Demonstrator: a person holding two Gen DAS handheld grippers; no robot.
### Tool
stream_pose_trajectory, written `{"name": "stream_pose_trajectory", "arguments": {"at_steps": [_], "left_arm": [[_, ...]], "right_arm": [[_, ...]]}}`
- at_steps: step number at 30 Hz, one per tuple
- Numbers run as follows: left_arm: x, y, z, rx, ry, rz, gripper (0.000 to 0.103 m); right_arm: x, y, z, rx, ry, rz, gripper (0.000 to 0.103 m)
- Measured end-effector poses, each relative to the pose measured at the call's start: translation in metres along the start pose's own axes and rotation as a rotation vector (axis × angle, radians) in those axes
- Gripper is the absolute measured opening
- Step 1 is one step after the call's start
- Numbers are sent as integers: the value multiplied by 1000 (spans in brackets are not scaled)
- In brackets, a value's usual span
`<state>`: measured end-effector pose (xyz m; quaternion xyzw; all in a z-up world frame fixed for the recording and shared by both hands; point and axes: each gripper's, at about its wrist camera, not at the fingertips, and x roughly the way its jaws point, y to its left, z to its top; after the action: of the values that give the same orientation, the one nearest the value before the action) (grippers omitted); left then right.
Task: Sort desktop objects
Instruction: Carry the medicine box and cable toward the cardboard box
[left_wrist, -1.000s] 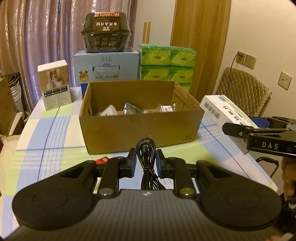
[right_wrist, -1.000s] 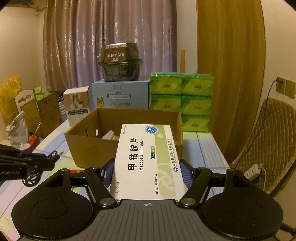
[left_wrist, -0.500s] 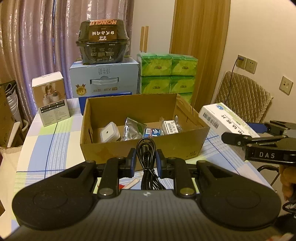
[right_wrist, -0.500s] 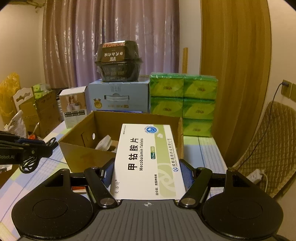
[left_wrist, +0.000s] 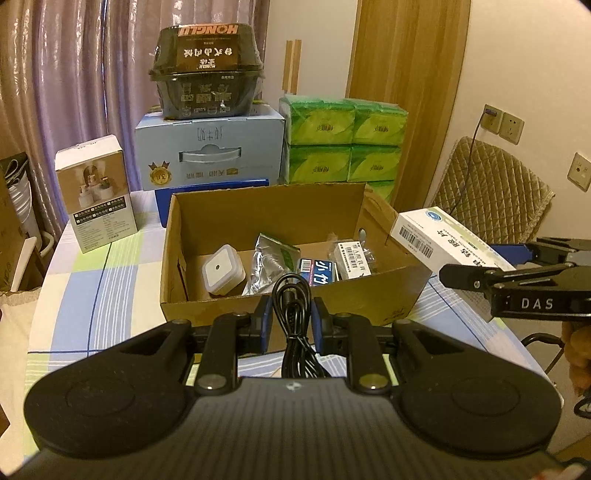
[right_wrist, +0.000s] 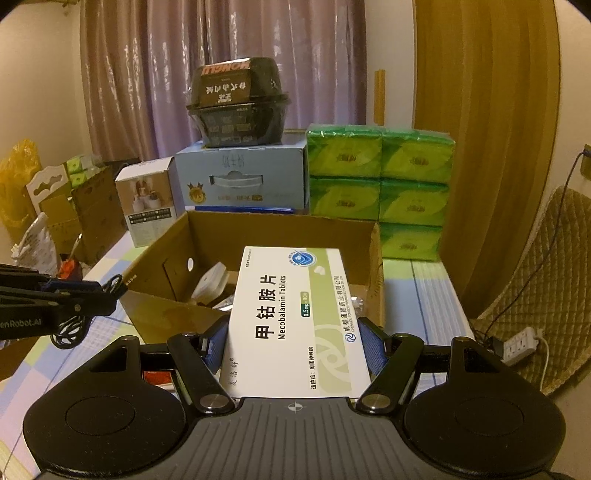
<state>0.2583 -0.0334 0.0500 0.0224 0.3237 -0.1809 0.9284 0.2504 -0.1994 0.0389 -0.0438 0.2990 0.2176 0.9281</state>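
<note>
My left gripper (left_wrist: 291, 314) is shut on a coiled black cable (left_wrist: 293, 317) and hovers just in front of the near wall of an open cardboard box (left_wrist: 184, 229). Inside the box lie a white square plug (left_wrist: 223, 267), a silver pouch (left_wrist: 267, 262) and small medicine boxes (left_wrist: 352, 254). My right gripper (right_wrist: 293, 343) is shut on a white and green tablet box (right_wrist: 291, 317), held level over the box's near right corner. In the left wrist view that tablet box (left_wrist: 439, 240) pokes in from the right. The left gripper (right_wrist: 85, 291) shows at the left of the right wrist view.
Behind the cardboard box stand a blue carton (left_wrist: 208, 151) with a black food tub (left_wrist: 207, 70) on it, stacked green tissue packs (left_wrist: 343, 144) and a small white product box (left_wrist: 96, 192). The checked tablecloth (left_wrist: 88, 273) covers the table. A quilted chair (left_wrist: 495, 192) stands to the right.
Both grippers have risen and moved towards the cardboard box with their loads still held, so more of the box's inside shows now.
</note>
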Motion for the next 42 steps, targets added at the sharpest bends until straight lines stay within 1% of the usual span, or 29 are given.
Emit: {"name": "stream_pose_trajectory", "arguments": {"at_steps": [15, 20, 27, 32, 38, 42], "left_arm": [[29, 19, 25, 17, 44, -6, 17], [40, 26, 35, 18, 57, -7, 17], [56, 34, 44, 27, 83, -10, 17], [67, 43, 48, 13, 97, -12, 17], [85, 56, 49, -31, 124, -18, 17], [95, 62, 53, -31, 134, -9, 17]], "right_arm": [[38, -1, 22, -63, 51, 12, 68], [55, -1, 34, -59, 79, 33, 68], [73, 1, 46, -78, 98, 47, 68], [84, 0, 50, -77, 109, 54, 68], [97, -5, 55, -63, 114, 56, 68], [104, -9, 60, -55, 115, 51, 68]]}}
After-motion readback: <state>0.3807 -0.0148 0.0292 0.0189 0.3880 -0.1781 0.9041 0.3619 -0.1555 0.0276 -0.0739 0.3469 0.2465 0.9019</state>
